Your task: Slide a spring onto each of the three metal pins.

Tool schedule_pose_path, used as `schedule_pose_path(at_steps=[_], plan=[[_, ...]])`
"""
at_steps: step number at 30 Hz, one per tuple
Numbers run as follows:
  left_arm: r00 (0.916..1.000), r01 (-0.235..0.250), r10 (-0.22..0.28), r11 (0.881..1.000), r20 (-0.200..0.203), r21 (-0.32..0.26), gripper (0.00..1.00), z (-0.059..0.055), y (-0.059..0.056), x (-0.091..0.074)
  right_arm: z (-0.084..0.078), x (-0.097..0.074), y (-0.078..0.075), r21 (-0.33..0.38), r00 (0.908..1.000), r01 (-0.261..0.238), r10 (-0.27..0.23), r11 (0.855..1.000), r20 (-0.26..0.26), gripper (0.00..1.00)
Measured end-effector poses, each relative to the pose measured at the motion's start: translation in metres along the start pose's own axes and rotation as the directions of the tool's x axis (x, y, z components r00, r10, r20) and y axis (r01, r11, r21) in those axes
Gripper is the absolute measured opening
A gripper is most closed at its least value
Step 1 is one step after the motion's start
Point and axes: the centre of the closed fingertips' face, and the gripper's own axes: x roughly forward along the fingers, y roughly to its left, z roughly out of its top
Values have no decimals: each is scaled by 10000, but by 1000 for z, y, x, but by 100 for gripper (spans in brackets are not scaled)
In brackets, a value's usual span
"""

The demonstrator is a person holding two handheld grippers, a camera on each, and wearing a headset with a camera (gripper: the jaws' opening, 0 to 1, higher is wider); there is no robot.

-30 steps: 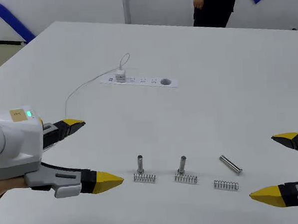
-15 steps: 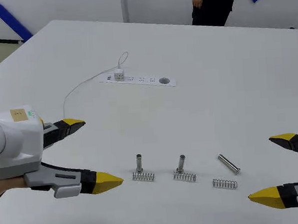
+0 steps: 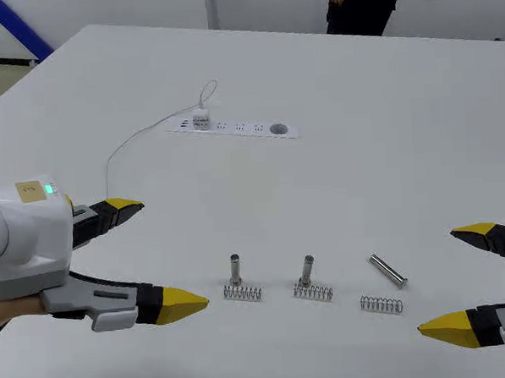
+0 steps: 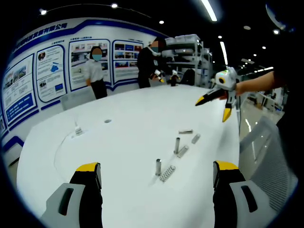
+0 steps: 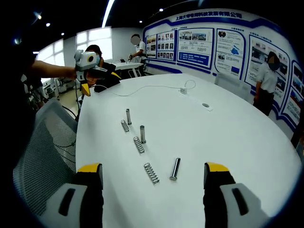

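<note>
Two metal pins stand upright on the white table: the left pin (image 3: 235, 269) and the middle pin (image 3: 308, 270). A third pin (image 3: 387, 270) lies flat to their right. A spring lies in front of each: left spring (image 3: 243, 293), middle spring (image 3: 313, 293), right spring (image 3: 381, 304). My left gripper (image 3: 158, 255) is open, left of the pins, holding nothing. Open and empty too, my right gripper (image 3: 462, 280) sits at the right edge. The left gripper view has the pins (image 4: 158, 167) (image 4: 177, 145) ahead; the right gripper view has the lying pin (image 5: 175, 168) and a spring (image 5: 151, 173) nearest.
A white power strip (image 3: 232, 127) with a plugged charger and a cable (image 3: 140, 142) lies at mid-table, beyond the pins. A person stands at the far edge (image 3: 361, 5). A grey mesh chair (image 5: 40, 161) is beside the table near me.
The head camera tilted, so everything sits slightly lower and farther. Both grippers and all the parts keep their places on the table.
</note>
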Motion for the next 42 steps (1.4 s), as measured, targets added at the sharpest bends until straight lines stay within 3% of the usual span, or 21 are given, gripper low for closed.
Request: schedule_pose_path(at_steps=[21, 24, 35, 42], plan=[[9997, 248, -249, 9995, -61, -193, 100, -4, -6, 9, 0, 14, -7, 407, 10000, 11, -8, 9992, -95, 79], [9996, 266, -268, 9994, -84, -204, 100, -5, -6, 10, -2, 17, -12, 304, 9992, 261, -252, 9992, -298, 77], [9995, 284, -289, 9992, -139, -283, 100, -8, -6, 12, -2, 35, -22, 644, 9985, 327, -298, 9974, -451, 68], [9995, 234, -240, 9993, -193, -308, 99, -9, -5, 13, -4, 49, -38, 477, 9927, 886, -843, 9949, -857, 64]])
